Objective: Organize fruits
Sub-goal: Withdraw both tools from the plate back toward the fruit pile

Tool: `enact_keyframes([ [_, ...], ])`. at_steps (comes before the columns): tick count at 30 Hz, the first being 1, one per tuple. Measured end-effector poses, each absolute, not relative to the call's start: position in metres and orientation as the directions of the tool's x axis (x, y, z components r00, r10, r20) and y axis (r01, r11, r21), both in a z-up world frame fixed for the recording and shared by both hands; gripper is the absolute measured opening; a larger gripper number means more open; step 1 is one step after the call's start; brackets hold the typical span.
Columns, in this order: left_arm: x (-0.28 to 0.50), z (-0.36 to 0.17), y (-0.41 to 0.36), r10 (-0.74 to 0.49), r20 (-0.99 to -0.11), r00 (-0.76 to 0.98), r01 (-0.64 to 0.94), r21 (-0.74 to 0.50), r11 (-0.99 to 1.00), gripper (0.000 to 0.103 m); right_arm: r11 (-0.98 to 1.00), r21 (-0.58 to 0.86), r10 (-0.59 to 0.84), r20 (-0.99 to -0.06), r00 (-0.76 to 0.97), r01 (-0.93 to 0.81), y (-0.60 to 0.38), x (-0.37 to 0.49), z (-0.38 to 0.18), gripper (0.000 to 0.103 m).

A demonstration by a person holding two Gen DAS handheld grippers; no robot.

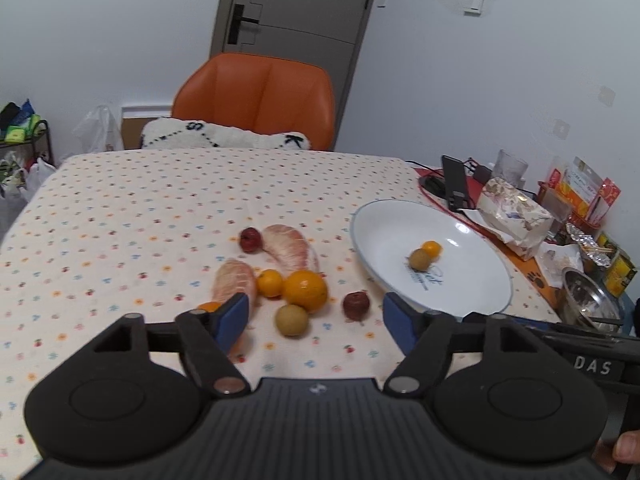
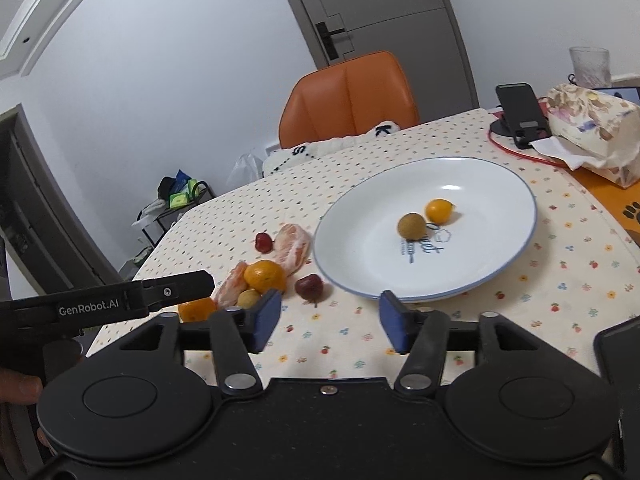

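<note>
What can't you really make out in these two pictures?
- Small orange: left wrist view, mostly hidden behind the left gripper's finger.
- Plate lettering: both views, too small and partly covered by the greenish fruit.
- Metal bowl contents: left wrist view, blurred at the edge.

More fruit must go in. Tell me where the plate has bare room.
The plate is bare along its far and right rim, around the brown fruit and small orange at its middle. The fruit pile left of it is crowded.

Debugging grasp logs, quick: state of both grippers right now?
Left gripper: jaws open, holding nothing.
Right gripper: jaws open, holding nothing.
</note>
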State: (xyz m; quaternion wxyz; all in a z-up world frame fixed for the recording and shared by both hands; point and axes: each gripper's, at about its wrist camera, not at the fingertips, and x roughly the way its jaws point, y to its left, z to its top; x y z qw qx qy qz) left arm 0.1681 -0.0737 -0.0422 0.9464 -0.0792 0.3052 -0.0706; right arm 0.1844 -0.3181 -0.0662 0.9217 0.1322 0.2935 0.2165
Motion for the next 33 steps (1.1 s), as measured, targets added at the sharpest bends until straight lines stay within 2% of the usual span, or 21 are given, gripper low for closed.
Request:
enact_keyframes([
  [3, 0.163, -0.045, -0.066, -0.162, -0.572, 0.804, 0.070, -0.180, 0.981, 0.077, 0.873, 0.364, 0.475, -0.486, 0.734, -0.324, -0.312, 0.184, -0.066, 0.071],
  [5, 0.161, -0.048, -0.060, -0.150, -0.577, 0.803, 0.053, -0.182, 0.982, 0.078, 0.874, 0.357, 0.475, -0.489, 0.731, -0.329, -0.307, 0.184, -0.067, 0.083],
  [8, 0.159, -0.052, -0.052, -0.134, -0.586, 0.799, 0.029, -0.185, 0.982, 0.078, 0.876, 0.344, 0.476, -0.499, 0.724, -0.339, -0.298, 0.183, -0.068, 0.092],
  [29, 0.170, -0.072, -0.026, -0.115, -0.585, 0.803, -0.007, -0.203, 0.979, 0.077, 0.886, 0.329, 0.460, -0.535, 0.709, -0.328, -0.273, 0.194, -0.078, 0.092],
  [33, 0.176, -0.077, -0.025, -0.129, -0.596, 0.793, -0.001, -0.213, 0.977, 0.075, 0.889, 0.326, 0.454, -0.534, 0.713, -0.321, -0.266, 0.198, -0.080, 0.090],
])
